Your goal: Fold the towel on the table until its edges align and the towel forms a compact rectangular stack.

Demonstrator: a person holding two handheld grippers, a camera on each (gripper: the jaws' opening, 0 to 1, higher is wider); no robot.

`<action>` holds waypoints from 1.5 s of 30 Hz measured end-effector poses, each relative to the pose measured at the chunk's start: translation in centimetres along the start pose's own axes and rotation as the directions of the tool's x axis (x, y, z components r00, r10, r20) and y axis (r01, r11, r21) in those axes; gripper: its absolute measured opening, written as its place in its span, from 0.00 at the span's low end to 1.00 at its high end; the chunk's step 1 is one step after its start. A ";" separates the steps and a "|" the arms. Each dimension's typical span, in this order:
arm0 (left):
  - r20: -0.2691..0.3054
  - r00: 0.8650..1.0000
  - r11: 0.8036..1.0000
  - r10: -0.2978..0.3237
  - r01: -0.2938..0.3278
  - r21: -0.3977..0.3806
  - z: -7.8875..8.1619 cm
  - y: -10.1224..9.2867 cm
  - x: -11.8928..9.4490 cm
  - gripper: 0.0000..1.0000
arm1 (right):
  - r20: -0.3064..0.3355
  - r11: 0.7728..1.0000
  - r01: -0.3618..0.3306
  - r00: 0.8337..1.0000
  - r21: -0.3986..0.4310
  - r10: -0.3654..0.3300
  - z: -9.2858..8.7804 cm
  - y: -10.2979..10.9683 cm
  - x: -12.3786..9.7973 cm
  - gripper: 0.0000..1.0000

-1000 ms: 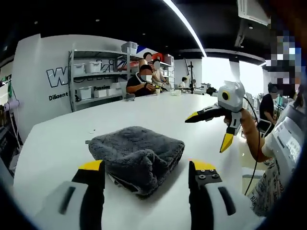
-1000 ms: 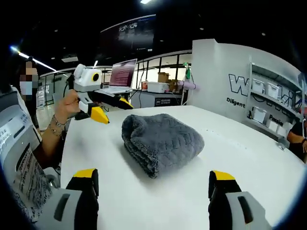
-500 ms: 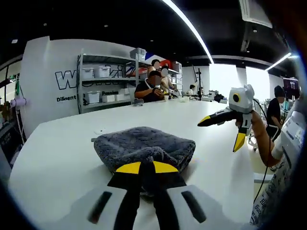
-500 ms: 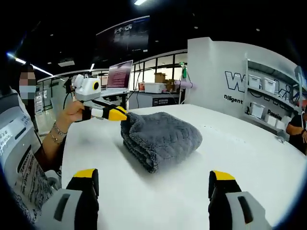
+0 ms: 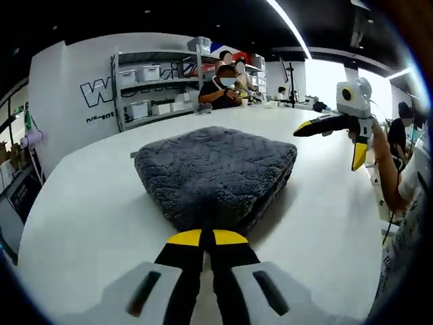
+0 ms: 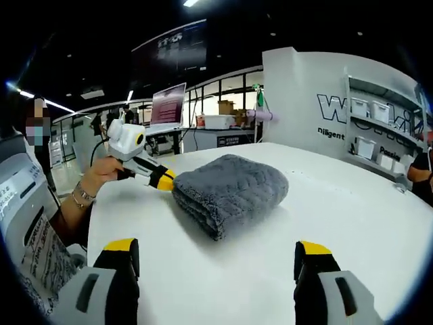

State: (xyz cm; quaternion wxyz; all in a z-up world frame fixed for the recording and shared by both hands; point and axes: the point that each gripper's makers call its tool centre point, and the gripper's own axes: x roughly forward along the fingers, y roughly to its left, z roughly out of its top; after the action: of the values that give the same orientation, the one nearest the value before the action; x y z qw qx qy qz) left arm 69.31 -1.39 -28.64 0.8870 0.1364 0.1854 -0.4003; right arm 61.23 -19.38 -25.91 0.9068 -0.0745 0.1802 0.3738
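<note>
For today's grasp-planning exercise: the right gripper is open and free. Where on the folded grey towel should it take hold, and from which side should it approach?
Probably the thick layered corner of the towel nearest the right gripper. Its stacked folds stand proud of the white table, so open jaws can slide in low, straight ahead. The left gripper is shut on the opposite corner.

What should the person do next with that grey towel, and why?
Probably release the left tool. It is shut on the near edge of the towel, which already lies as a compact folded stack on the table, while the right tool is open.
</note>
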 end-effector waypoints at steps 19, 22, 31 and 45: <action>0.262 0.924 0.960 -0.277 0.255 0.113 9.8 -2.6 -3.7 0.40 | 0.014 1.000 -0.027 1.000 0.013 0.026 -0.3 0.4 -0.3 0.99; 0.321 0.883 0.939 -0.341 0.308 0.153 11.5 -1.2 -2.4 0.44 | 0.008 0.999 -0.032 0.999 0.009 0.032 -0.4 0.7 -0.4 0.99; 0.107 0.876 0.870 -0.470 0.440 0.220 7.5 0.7 3.1 0.77 | 0.007 1.000 -0.022 1.000 0.011 0.022 -0.7 0.9 -0.7 0.99; 0.179 0.827 0.846 -0.533 0.526 0.092 4.9 -0.4 6.3 0.84 | -0.007 0.999 -0.041 0.999 0.032 0.041 -1.7 1.3 -0.2 0.99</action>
State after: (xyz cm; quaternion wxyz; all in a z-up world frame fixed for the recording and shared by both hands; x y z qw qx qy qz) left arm 73.92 -7.66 -27.04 0.7524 0.0565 0.1190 -0.6454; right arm 59.70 -19.11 -27.43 0.8992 -0.0580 0.1912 0.3892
